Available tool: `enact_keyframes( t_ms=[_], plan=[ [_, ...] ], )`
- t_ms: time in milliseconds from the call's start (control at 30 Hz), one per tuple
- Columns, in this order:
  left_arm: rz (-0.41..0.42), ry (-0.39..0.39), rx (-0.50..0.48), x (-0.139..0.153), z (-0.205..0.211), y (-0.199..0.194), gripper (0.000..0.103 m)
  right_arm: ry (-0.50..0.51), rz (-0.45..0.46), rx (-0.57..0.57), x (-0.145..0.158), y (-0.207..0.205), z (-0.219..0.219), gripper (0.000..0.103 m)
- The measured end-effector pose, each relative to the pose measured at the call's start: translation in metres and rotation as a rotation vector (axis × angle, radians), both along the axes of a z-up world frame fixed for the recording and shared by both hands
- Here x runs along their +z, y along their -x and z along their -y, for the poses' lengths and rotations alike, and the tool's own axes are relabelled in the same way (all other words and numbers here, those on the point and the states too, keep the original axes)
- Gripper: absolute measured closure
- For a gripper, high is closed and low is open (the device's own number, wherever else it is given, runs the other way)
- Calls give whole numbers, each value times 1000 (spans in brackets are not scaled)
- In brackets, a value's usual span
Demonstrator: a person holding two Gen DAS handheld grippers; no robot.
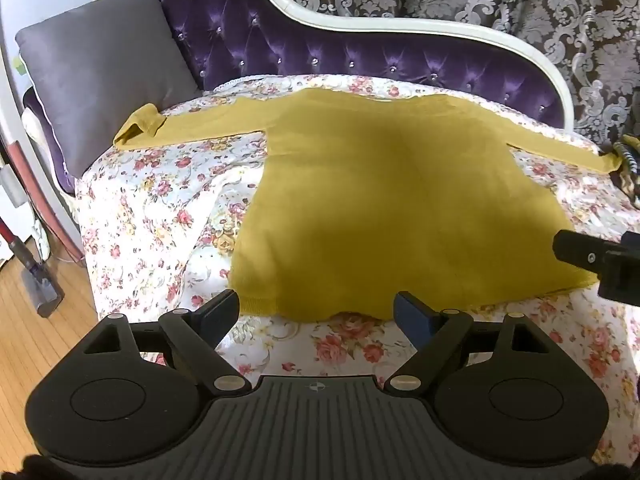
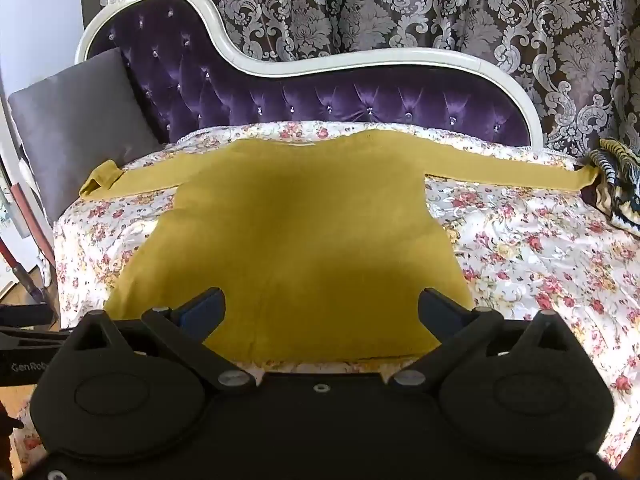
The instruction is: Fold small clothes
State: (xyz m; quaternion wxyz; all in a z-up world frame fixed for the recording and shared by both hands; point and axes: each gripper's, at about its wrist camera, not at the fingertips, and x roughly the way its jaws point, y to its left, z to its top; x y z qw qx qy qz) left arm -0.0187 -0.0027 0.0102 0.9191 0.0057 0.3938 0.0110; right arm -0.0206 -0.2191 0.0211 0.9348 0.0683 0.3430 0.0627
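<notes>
Left gripper [image 1: 316,312]: jaws apart, hem just ahead.
Right gripper [image 2: 320,310]: jaws apart above sweater [image 2: 288,240].
Risk: pinching one layer only, dragging the fold crooked.

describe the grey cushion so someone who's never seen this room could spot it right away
Start at the purple tufted sofa back with its white frame. At its tall left end, a plain grey cushion leans upright, just past the folded cuff of the yellow sweater. It is the only plain, unpatterned soft thing there, unlike the flowered cover beside it.
</notes>
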Motion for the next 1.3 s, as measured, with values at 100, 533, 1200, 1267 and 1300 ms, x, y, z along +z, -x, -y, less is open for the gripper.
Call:
enact_keyframes(
  t_ms=[100, 533, 1200, 1267, 1300],
  plan=[
    [1, 0, 1, 1, -1, 2, 19, -3, -30, 6, 0, 1, 2, 1],
    [-19, 3, -1, 2, 5, 2, 19, -1, -85, 21, -5, 3, -1, 1],
    [-19, -23, 0, -1, 6, 0, 19, 8, -88, 30, -8, 3, -5, 1],
    [-20, -21, -1, -1, 5, 0, 19, 10, -91, 32, -7, 3, -6, 1],
    [-20, -20, -1, -1, 5, 0, 19, 11, -92, 32, -7, 3, -6, 1]
  ],
)
